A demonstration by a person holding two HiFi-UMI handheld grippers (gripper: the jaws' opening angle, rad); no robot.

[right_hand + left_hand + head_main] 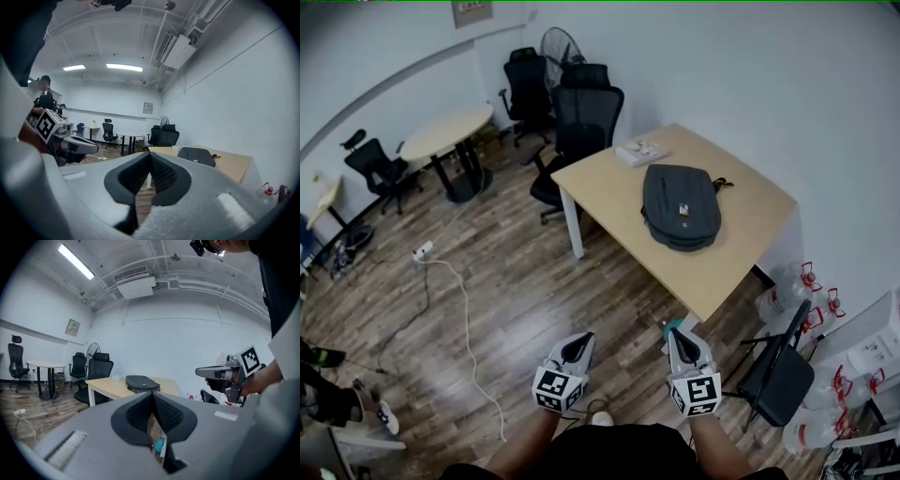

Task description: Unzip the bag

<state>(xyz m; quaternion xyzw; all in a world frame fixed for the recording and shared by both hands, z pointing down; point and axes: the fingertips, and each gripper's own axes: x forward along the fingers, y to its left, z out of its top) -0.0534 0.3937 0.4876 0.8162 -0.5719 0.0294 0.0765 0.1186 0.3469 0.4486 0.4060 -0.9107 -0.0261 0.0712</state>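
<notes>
While the rounded grey fabric bag (680, 204) lies on the wooden table (750, 246), left claw (580, 341) and right claw (676, 337) sit closed

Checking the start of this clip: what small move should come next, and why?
Probably step toward the table and carry both grippers to the bag. It lies flat there, well ahead of the left gripper and right gripper, which hang over the floor, both shut and empty, so the bag is out of reach for now.

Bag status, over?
Left tongs shut, empty. Right tongs shut, empty. Bag flat on table, untouched, out ahead. Folding chair by table's near corner.
</notes>
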